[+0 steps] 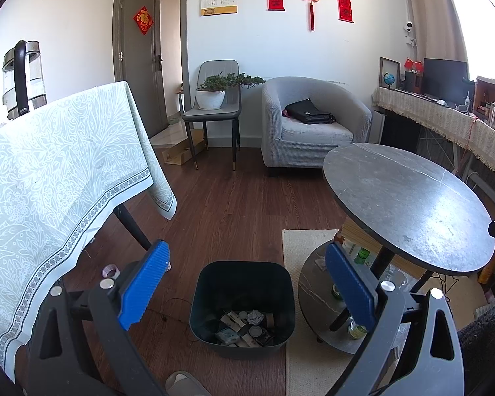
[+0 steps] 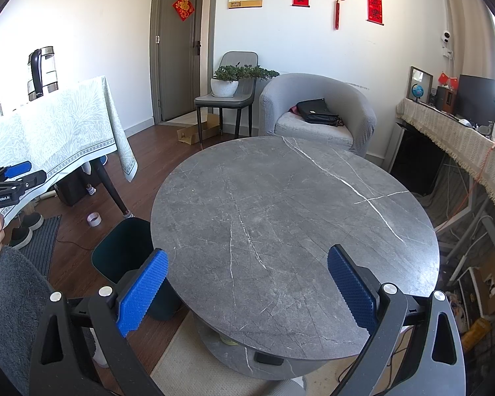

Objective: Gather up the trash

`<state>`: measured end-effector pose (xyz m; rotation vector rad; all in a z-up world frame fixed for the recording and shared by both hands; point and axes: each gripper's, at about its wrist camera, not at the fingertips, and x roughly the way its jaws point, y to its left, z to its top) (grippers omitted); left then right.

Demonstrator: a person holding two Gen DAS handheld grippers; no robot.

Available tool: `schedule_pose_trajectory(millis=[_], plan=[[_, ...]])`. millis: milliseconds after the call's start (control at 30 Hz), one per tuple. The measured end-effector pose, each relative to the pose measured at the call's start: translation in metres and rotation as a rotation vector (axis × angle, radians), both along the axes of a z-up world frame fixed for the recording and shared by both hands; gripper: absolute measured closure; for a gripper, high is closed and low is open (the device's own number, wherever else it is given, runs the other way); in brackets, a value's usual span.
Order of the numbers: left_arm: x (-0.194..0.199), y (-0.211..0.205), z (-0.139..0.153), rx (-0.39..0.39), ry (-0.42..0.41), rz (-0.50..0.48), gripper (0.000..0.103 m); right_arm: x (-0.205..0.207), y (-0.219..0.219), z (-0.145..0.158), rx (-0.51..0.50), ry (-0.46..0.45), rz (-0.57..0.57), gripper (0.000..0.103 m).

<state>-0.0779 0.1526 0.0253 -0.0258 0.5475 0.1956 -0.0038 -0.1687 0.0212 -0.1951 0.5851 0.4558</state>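
Note:
A dark bin (image 1: 242, 307) stands on the wood floor beside the round grey table (image 1: 409, 204). Inside it lie crumpled paper, small boxes and other trash (image 1: 246, 326). My left gripper (image 1: 247, 280) is open and empty, held above the bin. My right gripper (image 2: 247, 283) is open and empty above the bare top of the round table (image 2: 297, 214). The bin's rim (image 2: 122, 247) shows at the table's left edge in the right wrist view. The left gripper (image 2: 13, 178) also shows at the far left there.
A table with a pale green cloth (image 1: 49, 171) and a kettle (image 1: 23, 76) stands left. A grey armchair (image 1: 313, 122), a chair with a potted plant (image 1: 214, 99) and a side desk (image 1: 445, 115) stand behind. A tape roll (image 2: 94, 219) lies on the floor. Bottles sit on the round table's lower shelf (image 1: 340, 297).

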Motion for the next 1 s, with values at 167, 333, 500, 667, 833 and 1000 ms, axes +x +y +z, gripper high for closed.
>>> schedule_pose_trajectory(millis=[167,333,500,667,833,1000], plan=[[0.0000,0.0000,0.0001,-0.002,0.000,0.000,0.006,0.0000,0.0002,0.0002,0.001,-0.002,0.000,0.005],[0.0001,-0.0002,0.0002,-0.002,0.000,-0.001,0.006,-0.0002,0.0003,0.0002,0.000,-0.001,0.000,0.005],[-0.0001,0.0002,0.0001,-0.003,0.000,0.001,0.006,-0.0003,0.0005,0.0001,0.001,-0.001,0.000,0.005],[0.0000,0.0001,0.0004,-0.001,0.000,0.000,0.006,-0.0004,0.0012,0.0002,-0.001,-0.001,0.000,0.005],[0.0000,0.0006,0.0003,-0.005,0.001,0.000,0.006,-0.0003,0.0018,0.0002,-0.001,0.000,0.000,0.005],[-0.0011,-0.0013,-0.0016,-0.009,0.001,-0.002,0.006,-0.0006,0.0020,0.0003,-0.001,-0.001,0.000,0.005]])
